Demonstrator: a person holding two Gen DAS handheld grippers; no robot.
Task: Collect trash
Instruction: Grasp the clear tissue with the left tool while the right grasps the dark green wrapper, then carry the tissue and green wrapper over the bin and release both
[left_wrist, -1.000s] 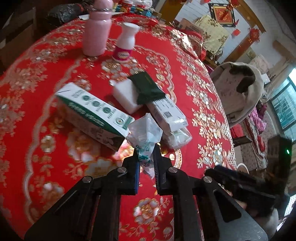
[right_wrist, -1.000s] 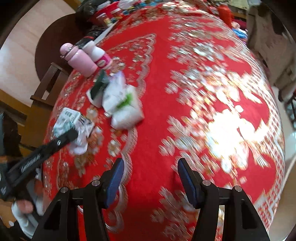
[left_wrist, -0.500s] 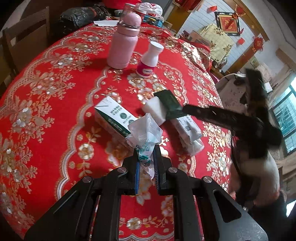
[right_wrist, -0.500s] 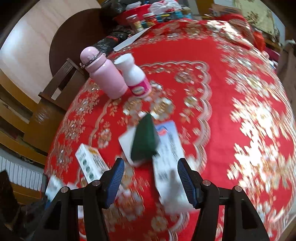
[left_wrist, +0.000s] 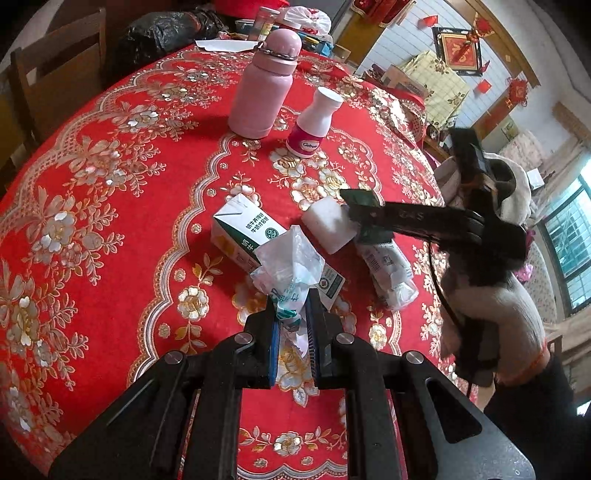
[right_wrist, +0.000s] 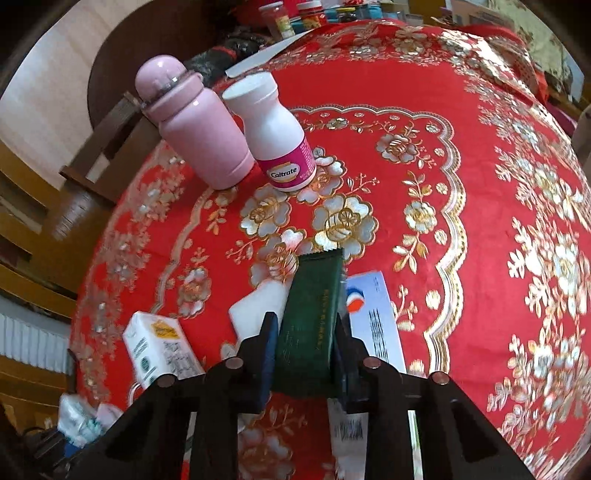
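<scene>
Black hand-held gripper (left_wrist: 292, 343) (blue pads, silver screws); person's pale sleeve (left_wrist: 495, 314).

Both views are fisheye cameras riding just behind a gripper's two black fingers and looking forward and steeply down onto a round table under a red tablecloth (left_wrist: 122, 192) with gold flowers. The left wrist view sits a little back from the clutter, facing across the table toward a far wall and window, and catches the right gripper (left_wrist: 364, 221) reaching in from its right side. The right wrist view hangs closer, over the same clutter, facing toward a wooden chair (right_wrist: 92, 177). Both share the pink flask (left_wrist: 264, 85) (right_wrist: 199, 136), the white Caltrate bottle (left_wrist: 314, 123) (right_wrist: 275, 133), the milk carton (left_wrist: 245, 230) (right_wrist: 159, 349) and the white block (left_wrist: 327, 223) (right_wrist: 258, 306).
</scene>
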